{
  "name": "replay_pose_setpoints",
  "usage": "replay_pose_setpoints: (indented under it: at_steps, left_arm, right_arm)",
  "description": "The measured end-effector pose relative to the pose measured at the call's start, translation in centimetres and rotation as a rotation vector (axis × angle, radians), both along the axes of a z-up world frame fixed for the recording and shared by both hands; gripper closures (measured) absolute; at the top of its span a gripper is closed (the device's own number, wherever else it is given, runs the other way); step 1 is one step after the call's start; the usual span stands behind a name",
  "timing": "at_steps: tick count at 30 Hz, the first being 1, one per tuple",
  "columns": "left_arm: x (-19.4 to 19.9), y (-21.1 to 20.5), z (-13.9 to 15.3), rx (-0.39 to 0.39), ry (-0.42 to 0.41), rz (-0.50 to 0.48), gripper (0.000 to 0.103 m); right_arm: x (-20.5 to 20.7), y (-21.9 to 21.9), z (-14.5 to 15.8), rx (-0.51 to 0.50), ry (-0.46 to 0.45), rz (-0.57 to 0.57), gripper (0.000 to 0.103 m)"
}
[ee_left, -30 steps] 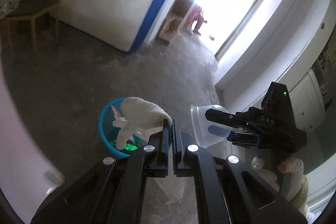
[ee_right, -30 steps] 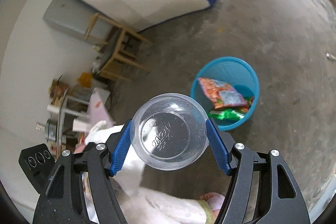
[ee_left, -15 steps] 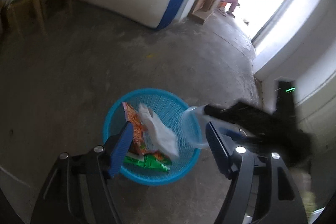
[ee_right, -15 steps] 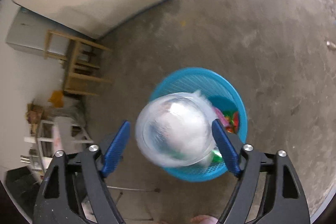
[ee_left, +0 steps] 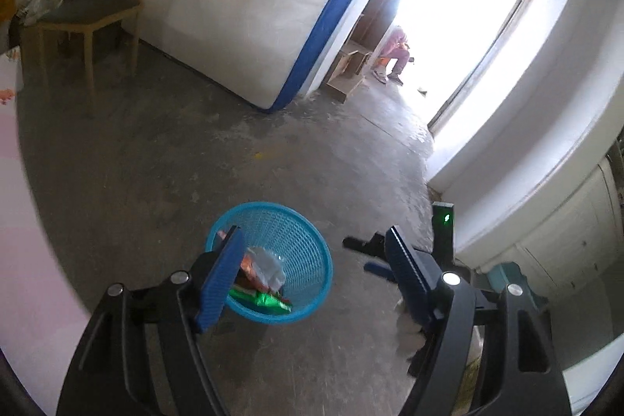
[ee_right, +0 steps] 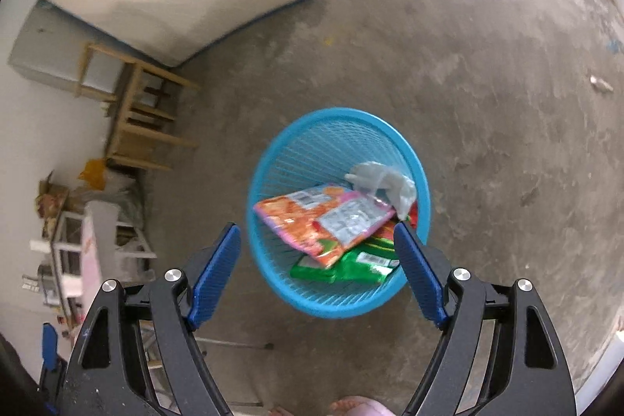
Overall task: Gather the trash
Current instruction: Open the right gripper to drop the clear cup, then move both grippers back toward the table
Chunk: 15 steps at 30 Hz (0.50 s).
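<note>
Trash [ee_right: 331, 221] sits in blue basket [ee_right: 273, 158] below both grippers — left [ee_left: 312, 267] & right [ee_right: 318, 260] jaws wide apart, empty.

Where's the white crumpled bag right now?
In the right wrist view, the white crumpled bag lies inside the blue basket, against its right wall, above the orange snack packet.

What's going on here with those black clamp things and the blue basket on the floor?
A person is clearing up trash using a handheld two-finger gripper in each hand. Both the left gripper and the right gripper are open and empty, held above a blue mesh basket standing on the concrete floor. Inside the basket lie an orange snack wrapper, a green wrapper and a crumpled white plastic bag.
</note>
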<state>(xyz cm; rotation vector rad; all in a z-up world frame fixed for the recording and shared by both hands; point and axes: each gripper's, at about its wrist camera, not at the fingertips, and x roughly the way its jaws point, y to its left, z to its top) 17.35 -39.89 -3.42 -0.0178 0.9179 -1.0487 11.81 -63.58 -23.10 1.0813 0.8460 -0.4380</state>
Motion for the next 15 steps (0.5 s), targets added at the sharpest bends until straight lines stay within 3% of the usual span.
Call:
replay_pose_setpoints:
  at_steps: [7, 15]
  left_arm:
    - [-1.9, 6.7, 4.7, -0.07, -0.059, 0.031, 0.029]
    - [-2.7, 17.7, 7.9, -0.082, -0.206, 0.202, 0.028]
  right_arm:
    - [-1.8, 3.4, 6.1, -0.043, -0.098, 0.116, 0.021]
    - [1.5, 8.3, 11.2, -0.044, -0.173, 0.288, 0.019]
